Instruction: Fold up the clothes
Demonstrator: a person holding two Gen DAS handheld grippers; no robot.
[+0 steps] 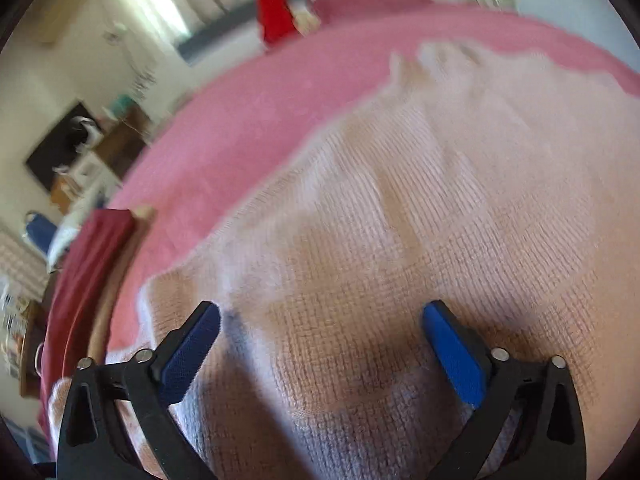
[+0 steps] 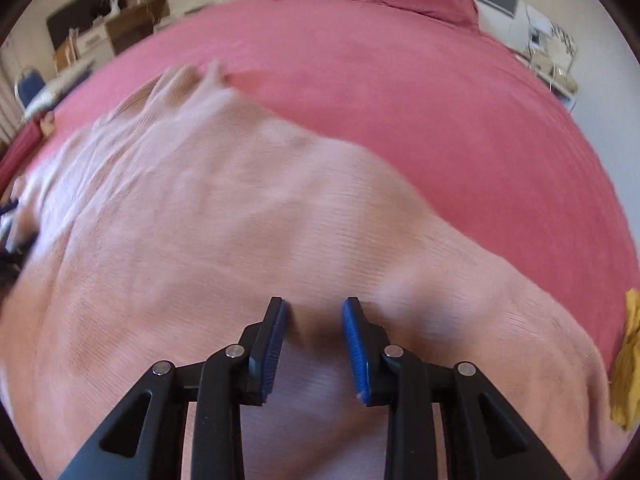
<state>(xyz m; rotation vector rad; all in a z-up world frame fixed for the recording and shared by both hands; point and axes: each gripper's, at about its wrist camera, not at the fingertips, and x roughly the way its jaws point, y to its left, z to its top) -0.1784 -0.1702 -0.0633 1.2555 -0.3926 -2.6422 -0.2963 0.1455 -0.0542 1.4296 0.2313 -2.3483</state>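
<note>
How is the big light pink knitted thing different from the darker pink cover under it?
The pale pink knitted garment is light, almost peach; the rose-pink bedspread is a deeper pink. The garment is rumpled into folds and bumps, while the bedspread lies smooth. The garment covers only part of the bed and rests on top; the bedspread stretches across it underneath. Both are soft pink cloth.

Right hand-held gripper [image 2: 315, 312] parted over pale pink sweater [image 2: 224, 216], pink bedspread [image 2: 440, 112]
</note>
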